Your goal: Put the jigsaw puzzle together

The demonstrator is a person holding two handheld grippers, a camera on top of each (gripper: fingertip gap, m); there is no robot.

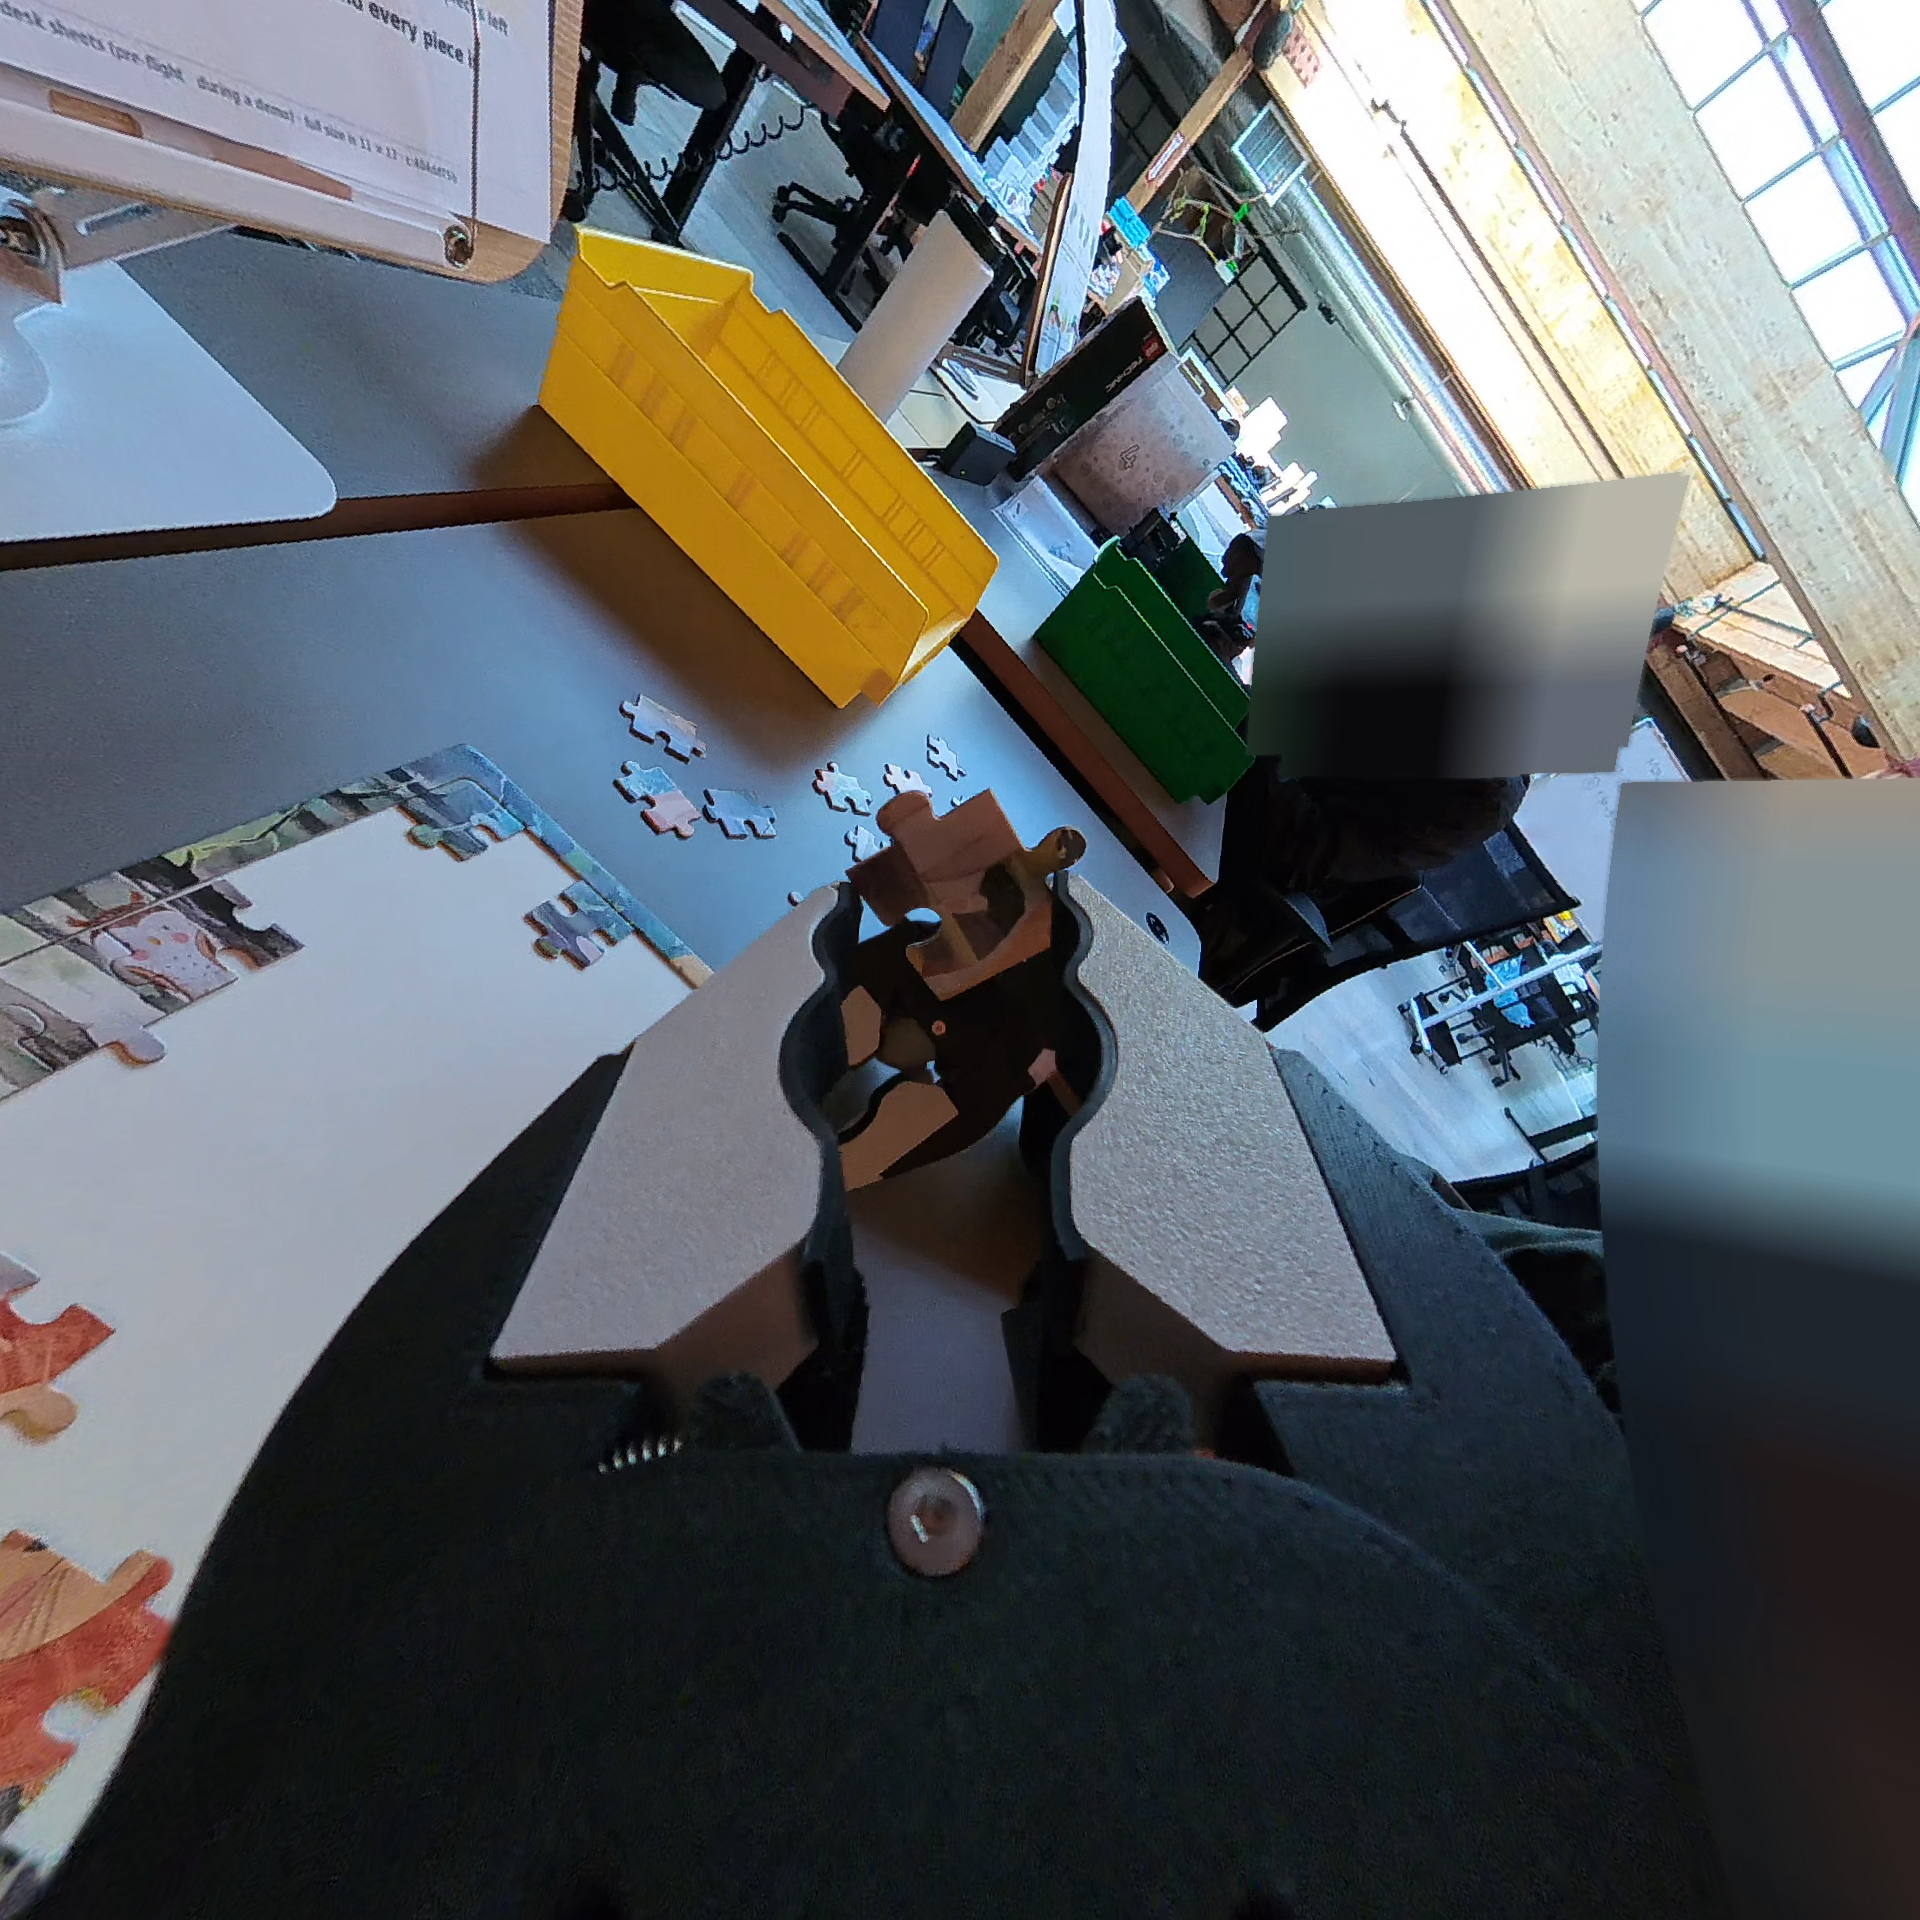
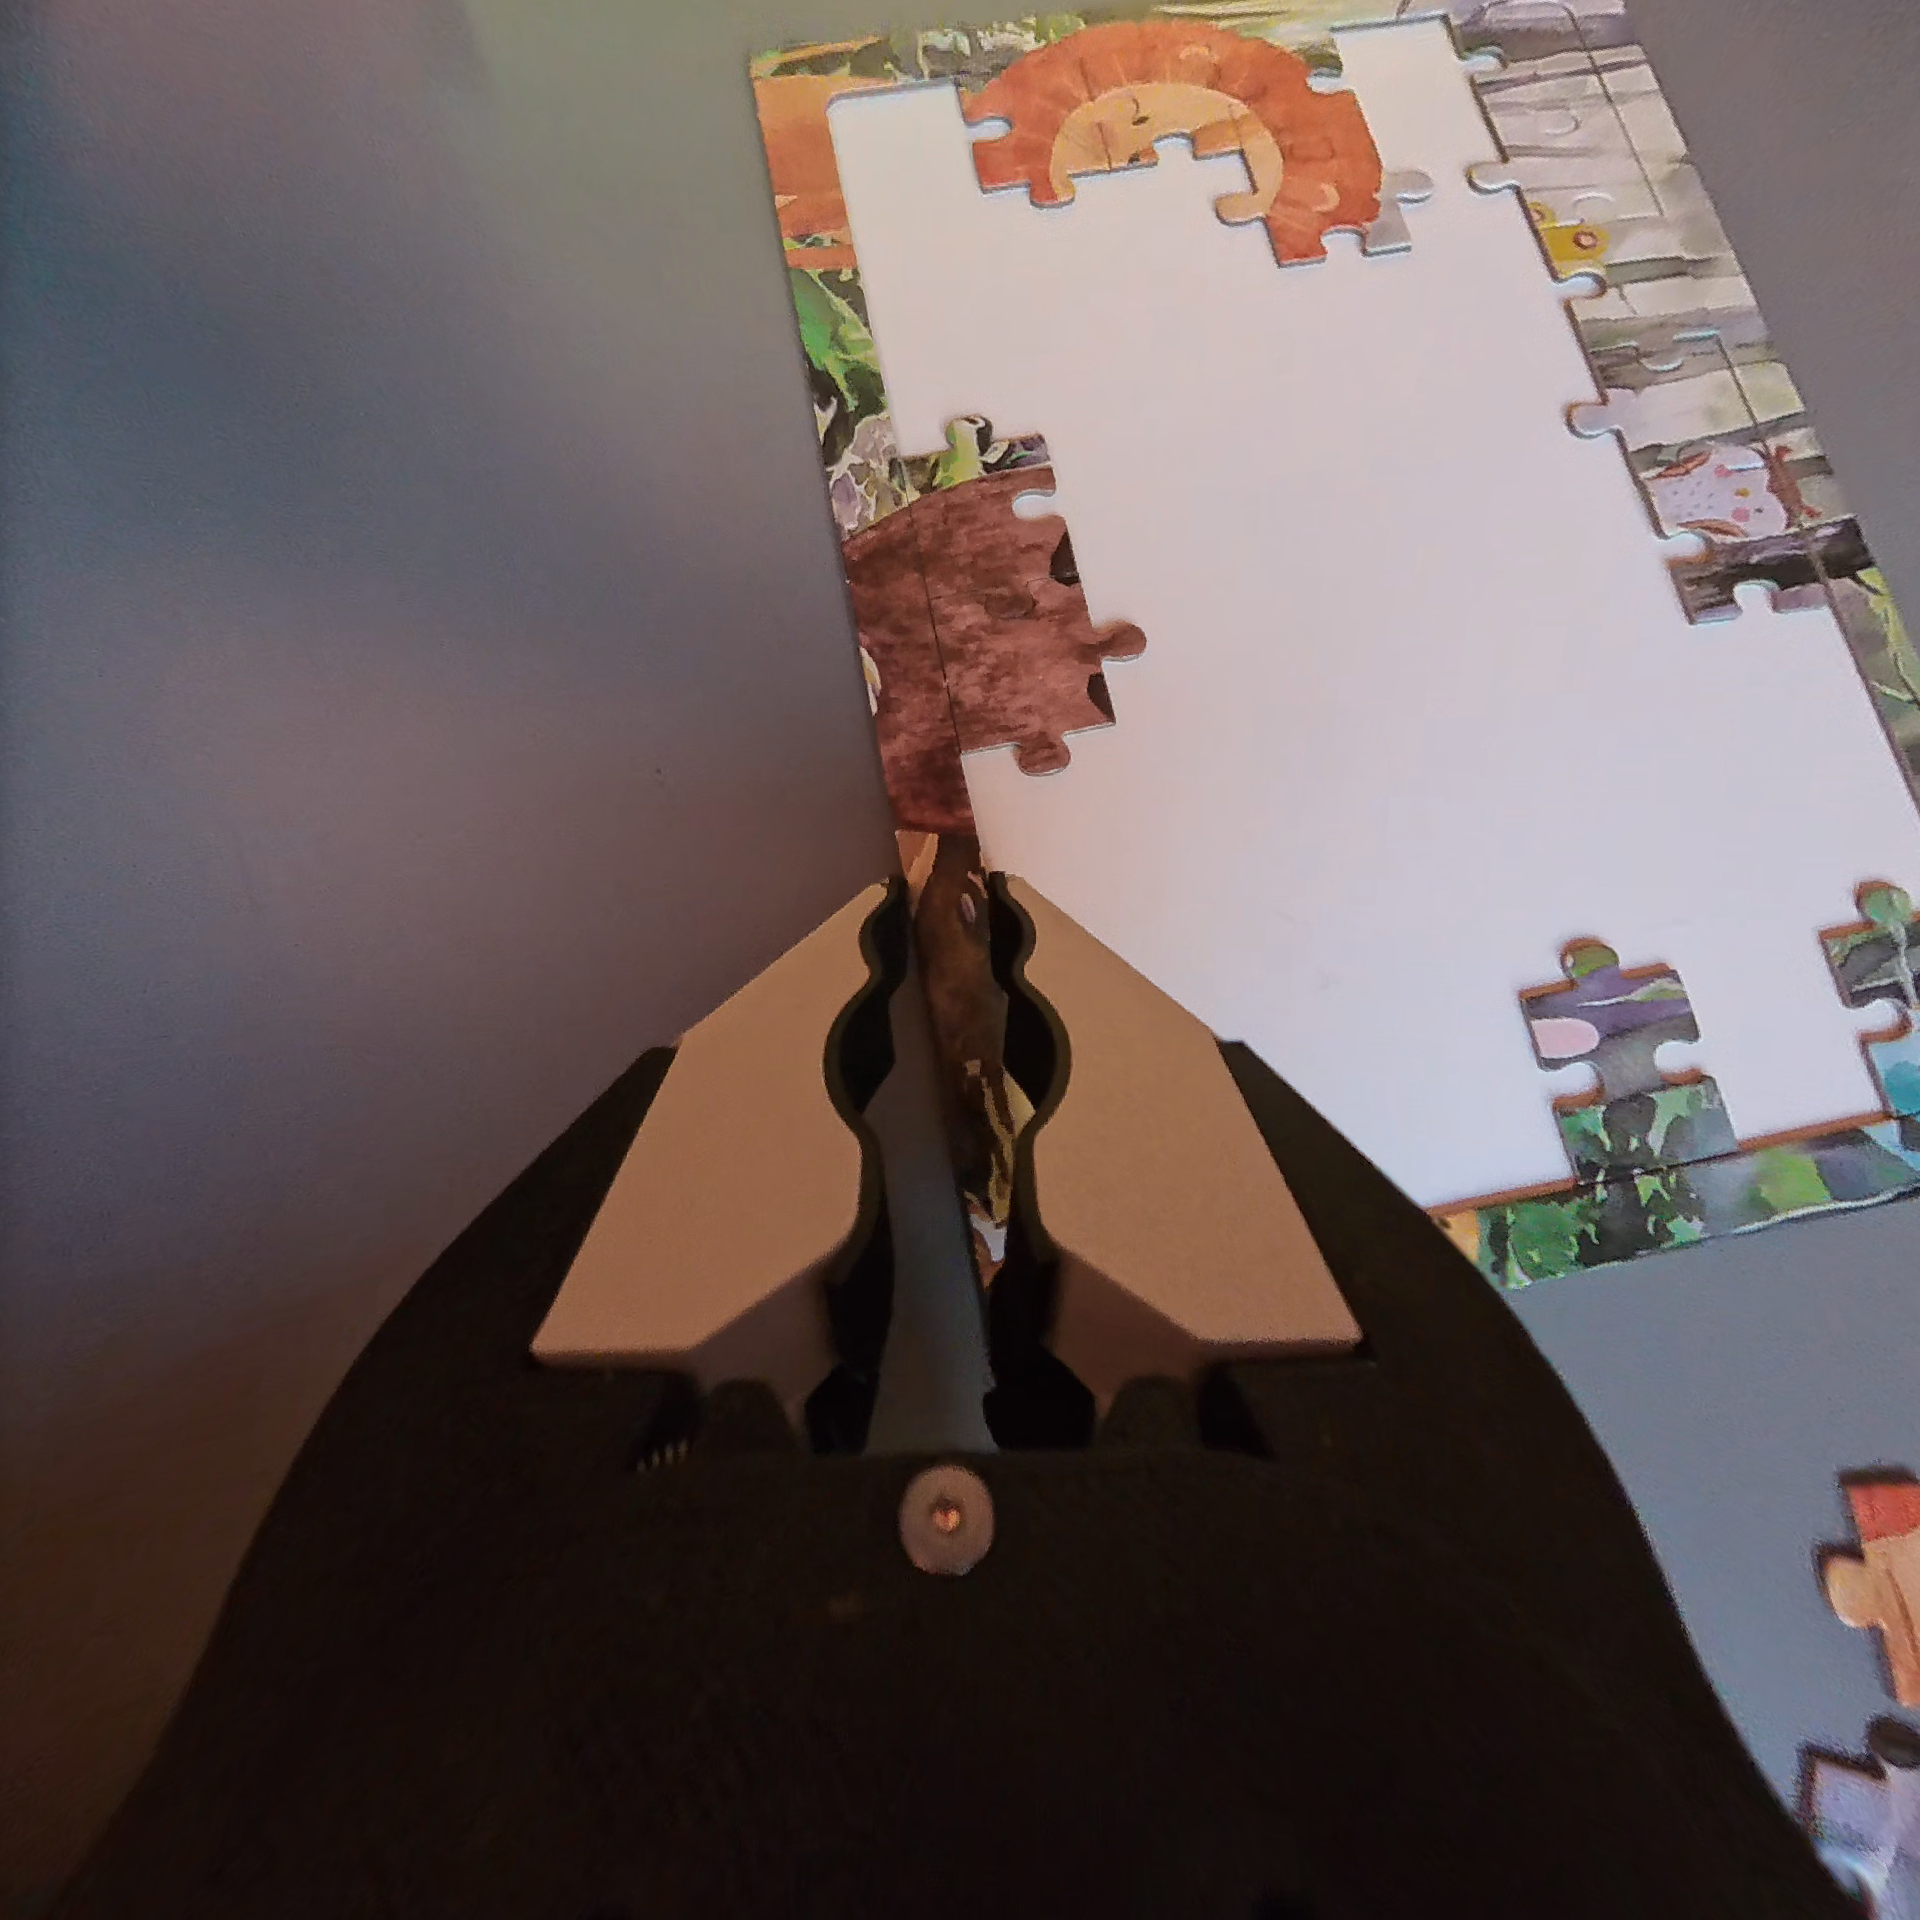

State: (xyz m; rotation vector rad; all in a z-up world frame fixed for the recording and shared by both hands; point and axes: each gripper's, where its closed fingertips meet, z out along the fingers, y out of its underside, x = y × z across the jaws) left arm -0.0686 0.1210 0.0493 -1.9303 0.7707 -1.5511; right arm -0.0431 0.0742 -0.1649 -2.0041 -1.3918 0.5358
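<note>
Puzzle board (image 2: pixel 1299 520) flat on surface, edge rows partly filled, white middle bare. Left tool (image 1: pixel 961 914) grips brown piece (image 1: pixel 951 852), lifted. Right tool (image 2: pixel 951 935) pinches piece (image 2: pixel 961 997) at board's edge. Loose pieces (image 1: pixel 686 790) wait near yellow bin (image 1: pixel 748 457). Much left.

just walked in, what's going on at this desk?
A person is assembling a jigsaw puzzle with two handheld grippers. The left gripper holds a brownish puzzle piece up above the grey table. The right gripper is pinched on another brown piece, edge-on, at the puzzle board near the brown animal section. The border and a few clusters are done; most of the white middle is bare. Loose pieces lie by a yellow bin.
</note>
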